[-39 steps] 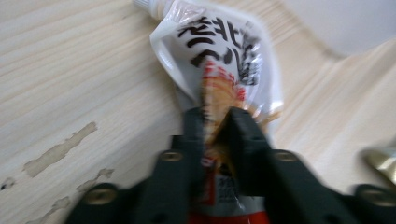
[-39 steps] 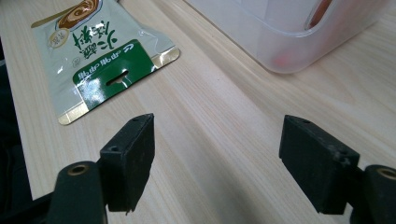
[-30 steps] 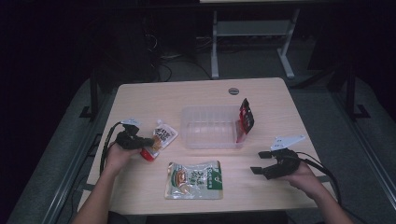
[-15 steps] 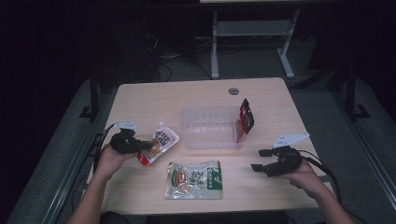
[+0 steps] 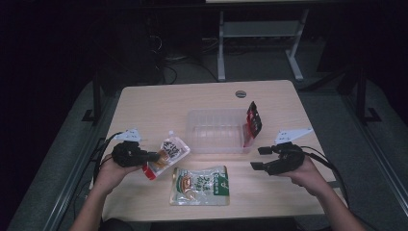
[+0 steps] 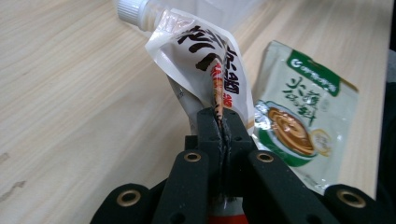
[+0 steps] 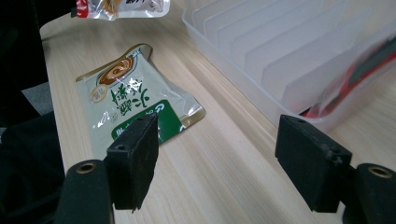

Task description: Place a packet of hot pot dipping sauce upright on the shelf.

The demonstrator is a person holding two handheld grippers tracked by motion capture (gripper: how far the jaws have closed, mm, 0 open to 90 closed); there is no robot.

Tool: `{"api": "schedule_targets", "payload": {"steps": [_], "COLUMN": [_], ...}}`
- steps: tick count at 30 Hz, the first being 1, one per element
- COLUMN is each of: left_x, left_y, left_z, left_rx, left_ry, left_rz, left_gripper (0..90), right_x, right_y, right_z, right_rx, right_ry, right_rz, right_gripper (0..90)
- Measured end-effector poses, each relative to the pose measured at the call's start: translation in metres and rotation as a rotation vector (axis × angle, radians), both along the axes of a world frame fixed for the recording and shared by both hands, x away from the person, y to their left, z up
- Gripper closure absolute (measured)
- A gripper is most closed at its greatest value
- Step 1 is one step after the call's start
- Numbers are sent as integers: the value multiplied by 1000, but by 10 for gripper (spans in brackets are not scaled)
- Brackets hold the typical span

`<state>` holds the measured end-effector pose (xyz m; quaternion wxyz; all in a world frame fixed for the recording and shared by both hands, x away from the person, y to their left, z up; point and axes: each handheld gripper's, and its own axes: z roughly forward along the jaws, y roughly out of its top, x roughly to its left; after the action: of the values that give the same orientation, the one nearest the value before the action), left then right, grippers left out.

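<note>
My left gripper point(image 5: 150, 156) point(image 6: 221, 122) is shut on the edge of a white spouted pouch point(image 5: 169, 150) point(image 6: 201, 51) with black and red print, held above the table's left side, left of the tray. A green and white sauce packet point(image 5: 199, 185) point(image 6: 299, 116) point(image 7: 135, 102) lies flat near the front edge. A clear ribbed tray point(image 5: 216, 130) point(image 7: 261, 42) sits mid-table, with a red and black packet point(image 5: 252, 120) point(image 7: 369, 60) upright at its right end. My right gripper point(image 5: 257, 158) point(image 7: 217, 158) hovers open right of the green packet; its jaws have just been closing slightly with nothing between them.
The wooden table point(image 5: 159, 106) has a round cable hole point(image 5: 240, 93) near its far edge. Bare wood lies behind the tray and at the front right. Cables trail off both sides. A metal stand point(image 5: 260, 33) is on the dark floor beyond.
My left gripper has carried the white pouch up and to the right, closer to the tray. My right gripper has risen a little over the same spot.
</note>
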<state>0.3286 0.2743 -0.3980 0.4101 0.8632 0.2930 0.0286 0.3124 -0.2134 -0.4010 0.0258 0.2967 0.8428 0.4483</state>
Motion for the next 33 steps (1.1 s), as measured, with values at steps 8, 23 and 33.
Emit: {"api": "schedule_targets", "payload": {"steps": [8,23,33], "left_x": [-12,-14,-15], "left_y": [-14,-71,-103], "left_z": [6,13,8], "left_rx": [-15,-29,-49], "left_ry": [-20,-44,-68], "left_rz": [-59,-217,-297], "left_gripper": [885,886,886], "right_x": [6,21,24], "right_y": [11,36,41], "right_z": [2,10,9], "right_rx": [10,58,94], "right_ry": [-4,3,18], "right_rz": [25,89,121], "right_gripper": [321,381,393]}}
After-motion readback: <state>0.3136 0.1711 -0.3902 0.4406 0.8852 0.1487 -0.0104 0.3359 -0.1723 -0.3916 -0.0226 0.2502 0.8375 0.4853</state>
